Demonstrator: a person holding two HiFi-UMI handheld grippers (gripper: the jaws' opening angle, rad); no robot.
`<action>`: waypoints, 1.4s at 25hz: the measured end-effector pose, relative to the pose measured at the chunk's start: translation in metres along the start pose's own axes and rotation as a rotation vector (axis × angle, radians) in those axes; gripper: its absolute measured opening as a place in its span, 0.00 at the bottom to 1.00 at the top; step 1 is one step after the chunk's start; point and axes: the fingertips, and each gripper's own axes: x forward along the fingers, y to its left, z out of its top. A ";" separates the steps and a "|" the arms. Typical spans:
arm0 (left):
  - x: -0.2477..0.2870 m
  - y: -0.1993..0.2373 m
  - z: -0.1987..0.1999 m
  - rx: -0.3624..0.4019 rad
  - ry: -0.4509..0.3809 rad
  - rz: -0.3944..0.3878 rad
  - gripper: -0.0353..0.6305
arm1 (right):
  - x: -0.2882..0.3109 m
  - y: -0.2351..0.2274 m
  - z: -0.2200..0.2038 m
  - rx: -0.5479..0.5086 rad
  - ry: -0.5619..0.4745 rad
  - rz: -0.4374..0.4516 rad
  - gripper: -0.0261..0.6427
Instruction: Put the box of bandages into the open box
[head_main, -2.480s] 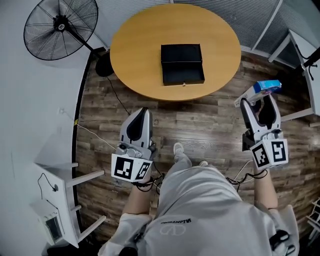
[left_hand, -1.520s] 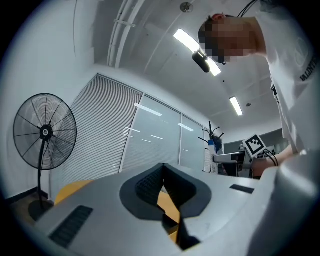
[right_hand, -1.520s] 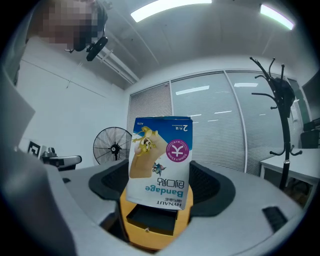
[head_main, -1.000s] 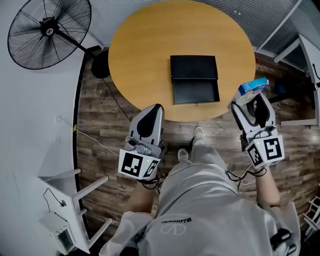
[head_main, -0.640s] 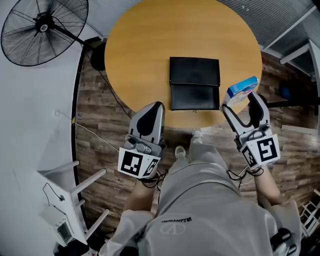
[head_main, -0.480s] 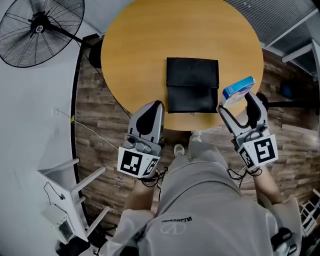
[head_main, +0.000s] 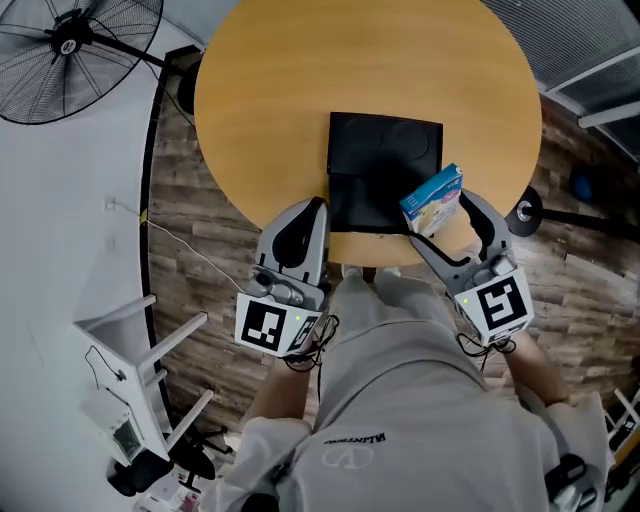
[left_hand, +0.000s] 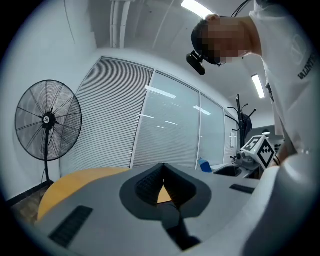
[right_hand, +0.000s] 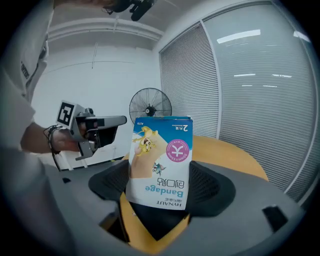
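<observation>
Right gripper (head_main: 438, 216) pinching the box of bandages (head_main: 432, 198), one jaw on each side face. Right gripper view: bandage box (right_hand: 160, 160) stands upright between the pads of the right gripper (right_hand: 161, 187), print upside down, cartoon picture and pink round mark on its face, blue band along the top edge. Head view: bandage box is tilted and overlaps the near right corner of the black open box (head_main: 372, 175); can't tell if it's touching or above it. Open box sits on the near half of the round wooden surface (head_main: 270, 90) with its lid folded back on the far side; its inside looks dark. Left gripper (head_main: 318, 205) has jaws pressed together with nothing between them. The left gripper view confirms this: pads of the left gripper (left_hand: 163, 172) meet at the tip with only a small gap below. In the head view it sits at the near edge of the surface, just beside the near left corner of the open box. Black pedestal fan (head_main: 60, 45) stands on the wood-plank floor (head_main: 215, 250) at far left, also seen in the left gripper view (left_hand: 48, 120) and the right gripper view (right_hand: 150, 107).
</observation>
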 end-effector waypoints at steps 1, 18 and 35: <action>0.000 0.004 -0.001 -0.002 0.002 0.005 0.06 | 0.007 0.003 -0.004 -0.020 0.027 0.017 0.62; -0.001 0.060 -0.030 -0.085 0.038 -0.028 0.06 | 0.098 0.047 -0.064 -0.351 0.421 0.144 0.62; -0.006 0.088 -0.061 -0.131 0.070 -0.040 0.06 | 0.131 0.057 -0.125 -0.497 0.637 0.233 0.63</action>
